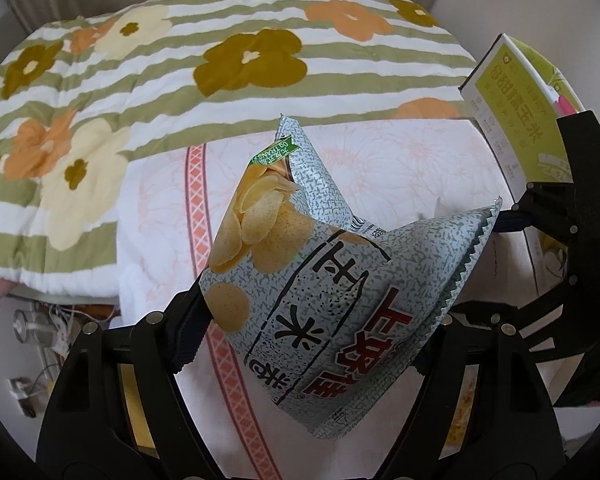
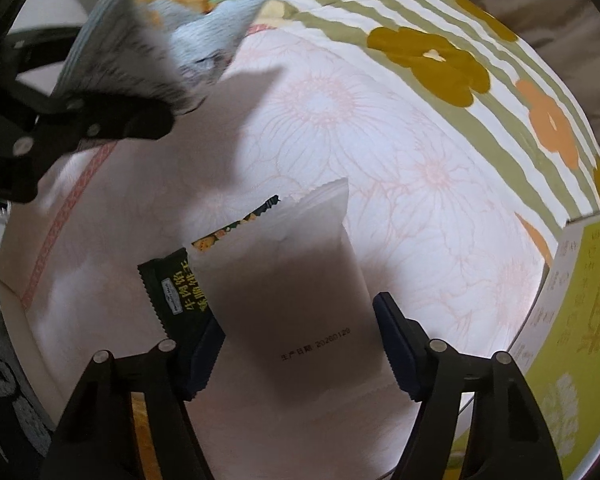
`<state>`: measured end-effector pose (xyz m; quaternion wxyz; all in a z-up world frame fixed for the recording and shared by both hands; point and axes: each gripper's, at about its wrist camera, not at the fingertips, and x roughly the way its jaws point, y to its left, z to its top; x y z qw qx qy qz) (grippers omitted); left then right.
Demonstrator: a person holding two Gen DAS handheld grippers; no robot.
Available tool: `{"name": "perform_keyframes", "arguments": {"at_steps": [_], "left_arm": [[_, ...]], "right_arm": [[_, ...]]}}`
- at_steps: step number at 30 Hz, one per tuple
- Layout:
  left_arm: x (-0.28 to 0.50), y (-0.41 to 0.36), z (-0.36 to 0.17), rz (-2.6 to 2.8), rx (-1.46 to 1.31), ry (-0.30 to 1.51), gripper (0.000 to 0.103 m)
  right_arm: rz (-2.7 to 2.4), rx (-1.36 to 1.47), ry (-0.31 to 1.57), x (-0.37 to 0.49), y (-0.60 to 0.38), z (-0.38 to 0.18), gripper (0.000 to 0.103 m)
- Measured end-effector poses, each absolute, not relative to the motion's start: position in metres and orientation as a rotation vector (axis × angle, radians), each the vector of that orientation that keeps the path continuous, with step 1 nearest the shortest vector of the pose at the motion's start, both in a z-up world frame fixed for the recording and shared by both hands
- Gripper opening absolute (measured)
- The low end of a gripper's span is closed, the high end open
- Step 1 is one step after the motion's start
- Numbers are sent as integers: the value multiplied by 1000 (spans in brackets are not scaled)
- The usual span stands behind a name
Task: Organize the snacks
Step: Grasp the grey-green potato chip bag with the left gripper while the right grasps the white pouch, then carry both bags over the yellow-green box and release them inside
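Chip bag held aloft in left gripper; right gripper spread around white packet.

The grey potato chip bag point(image 1: 320, 280) is pinched between the closed fingers of the left gripper point(image 1: 312, 320), above the pink floral sheet point(image 1: 400, 160). The right gripper point(image 2: 300, 344) is seen parted, straddling a white snack packet point(image 2: 296, 280); contact cannot be told. A dark wrapped snack point(image 2: 180, 296) lies at 9 o'clock of the packet. A green corn box point(image 2: 580, 320) stands at 3 o'clock.
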<state>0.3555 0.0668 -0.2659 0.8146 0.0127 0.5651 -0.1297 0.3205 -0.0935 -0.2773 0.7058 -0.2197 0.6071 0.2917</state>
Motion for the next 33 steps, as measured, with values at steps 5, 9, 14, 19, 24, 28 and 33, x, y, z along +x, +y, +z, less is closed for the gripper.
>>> {"name": "perform_keyframes", "arguments": {"at_steps": [5,9,14,19,24,28,33], "left_arm": [[345,73,-251,-280,21,1179,76],[336,74,-229,-296,22,1137,76],[327,71,-193,-325,15,1074,76],[322,61,-154,-393,-4,982,76],[321,34,-123,-450,-5,922,76],[319,3,-101,-480,-1,879,76],[317,-51,-83,-485,12,838,76]], "right_arm": [[597,-408,1310,315,-99,-256,67],[556,-345,1256,306,-103,-227,67],[487,-226,1204,298,-116,-188,67],[394,-131,1146,283,-135,-145,67],[309,-56,1082,273,-171,-102,67],[259,-27,1038,268,-205,-81,67],[246,-3,1009,271,-257,-70,67]]}}
